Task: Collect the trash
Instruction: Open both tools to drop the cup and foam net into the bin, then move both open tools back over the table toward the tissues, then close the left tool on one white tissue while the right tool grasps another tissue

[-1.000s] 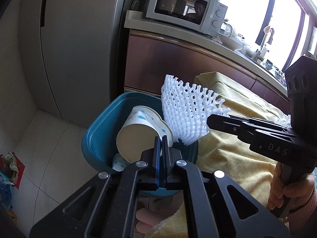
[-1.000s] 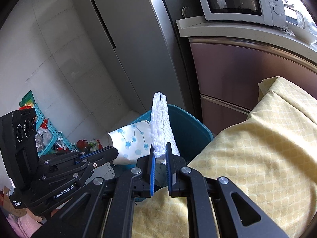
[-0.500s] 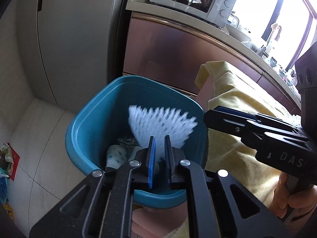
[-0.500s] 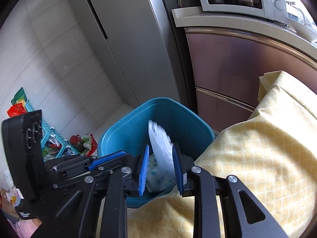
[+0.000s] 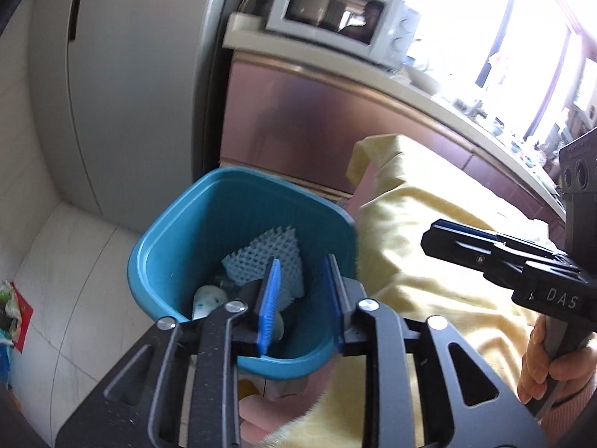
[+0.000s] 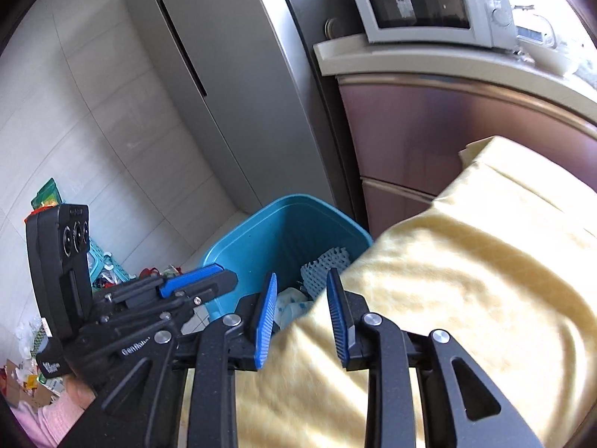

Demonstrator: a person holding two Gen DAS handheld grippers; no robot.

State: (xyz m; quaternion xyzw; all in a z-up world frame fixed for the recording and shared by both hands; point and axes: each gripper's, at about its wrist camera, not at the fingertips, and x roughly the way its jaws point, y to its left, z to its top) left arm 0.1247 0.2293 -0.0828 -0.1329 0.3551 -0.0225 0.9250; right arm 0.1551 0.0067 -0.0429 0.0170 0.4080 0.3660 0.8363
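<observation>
A teal trash bin (image 5: 168,246) stands on the floor beside the table; it also shows in the right wrist view (image 6: 261,220). Inside lie a white foam fruit net (image 5: 265,257) and a white paper cup with blue dots (image 5: 207,296); the net (image 6: 324,267) and the cup (image 6: 293,306) show in the right wrist view too. My left gripper (image 5: 302,280) is open and empty above the bin's near rim. My right gripper (image 6: 302,298) is open and empty over the table's edge, just right of the bin.
A yellow tablecloth (image 6: 466,280) covers the table at the right. A grey fridge (image 6: 224,74), a brown cabinet (image 6: 429,130) and a white microwave (image 6: 429,3) stand behind the bin. Clutter and a small basket (image 6: 100,265) sit on the tiled floor at the left.
Both grippers opened. The paper cup left the left gripper and the foam net left the right gripper; both now lie in the bin. The jaws have spread wider since half a second ago.
</observation>
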